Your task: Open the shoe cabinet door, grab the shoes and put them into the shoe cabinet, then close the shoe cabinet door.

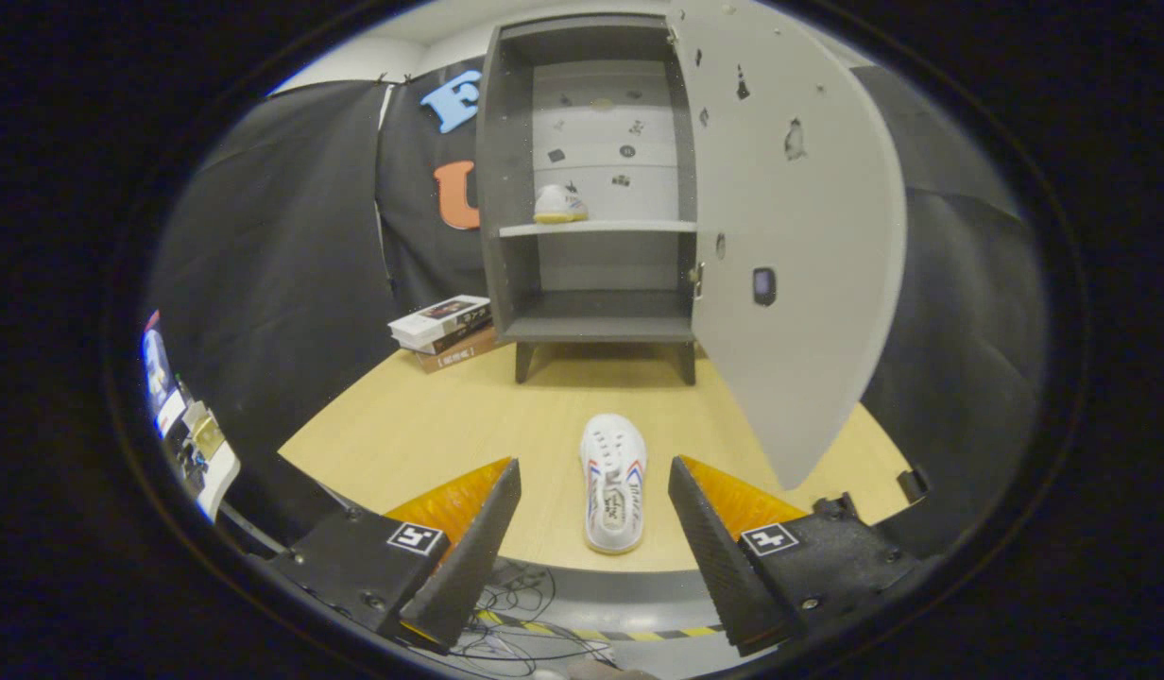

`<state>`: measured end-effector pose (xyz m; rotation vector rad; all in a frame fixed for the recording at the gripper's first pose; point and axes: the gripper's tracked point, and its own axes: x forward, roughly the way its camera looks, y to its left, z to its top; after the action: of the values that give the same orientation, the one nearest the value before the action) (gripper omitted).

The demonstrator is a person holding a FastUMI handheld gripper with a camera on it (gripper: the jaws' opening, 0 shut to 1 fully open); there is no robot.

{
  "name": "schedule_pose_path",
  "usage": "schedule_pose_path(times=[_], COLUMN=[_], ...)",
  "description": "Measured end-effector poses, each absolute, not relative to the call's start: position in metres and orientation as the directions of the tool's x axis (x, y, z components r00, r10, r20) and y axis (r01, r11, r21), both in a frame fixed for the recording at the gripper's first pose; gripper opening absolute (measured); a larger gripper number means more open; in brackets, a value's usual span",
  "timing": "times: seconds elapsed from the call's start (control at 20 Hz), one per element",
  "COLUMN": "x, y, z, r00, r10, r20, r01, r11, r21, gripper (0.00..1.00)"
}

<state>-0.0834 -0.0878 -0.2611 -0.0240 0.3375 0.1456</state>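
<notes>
— Since the tall grey wooden shoe cabinet (591,189) well beyond the fingers has its pale door (790,236) swung wide, is step one finished?

— Looks so. One white low shoe with a yellowish sole (558,204) sits on its middle shelf.

— And the other?

— A white sneaker with red and blue stripes (613,482) lies on the light wooden tabletop (421,425), just ahead, between the spread fingers of the black-and-orange gripper (593,529), which holds nothing. Grabbing, shelving and closing remain, I'd judge.

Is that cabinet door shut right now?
No, the cabinet door is swung wide open, showing a shoe on the shelf inside, while the open gripper frames a second shoe on the table.
</notes>
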Motion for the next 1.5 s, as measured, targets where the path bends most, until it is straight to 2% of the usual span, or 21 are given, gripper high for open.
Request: schedule_pose_path(times=[0.25, 0.6, 1.0, 1.15, 1.25, 1.3, 1.35, 1.5], x=[-0.057, -0.045, -0.014, -0.006, 0.000, 0.002, 0.004, 0.006], y=[-0.081, -0.088, -0.073, -0.072, -0.075, -0.080, -0.088, -0.090], z=[-0.311, -0.348, -0.347, -0.352, -0.354, -0.355, -0.358, -0.357], r00=[0.890, 0.828, 0.850, 0.849, 0.855, 0.862, 0.870, 0.876], r10=[0.147, 0.096, 0.176, 0.195, 0.188, 0.178, 0.151, 0.116], r20=[-0.431, -0.552, -0.497, -0.491, -0.483, -0.475, -0.469, -0.468], r01=[-0.155, -0.098, -0.146, -0.162, -0.150, -0.137, -0.113, -0.113], r11=[0.988, 0.995, 0.984, 0.981, 0.982, 0.983, 0.988, 0.993], r21=[0.017, 0.026, 0.099, 0.110, 0.118, 0.119, 0.107, 0.035], gripper=[0.99, 0.99, 0.99, 0.94, 0.82, 0.71, 0.65, 0.30])
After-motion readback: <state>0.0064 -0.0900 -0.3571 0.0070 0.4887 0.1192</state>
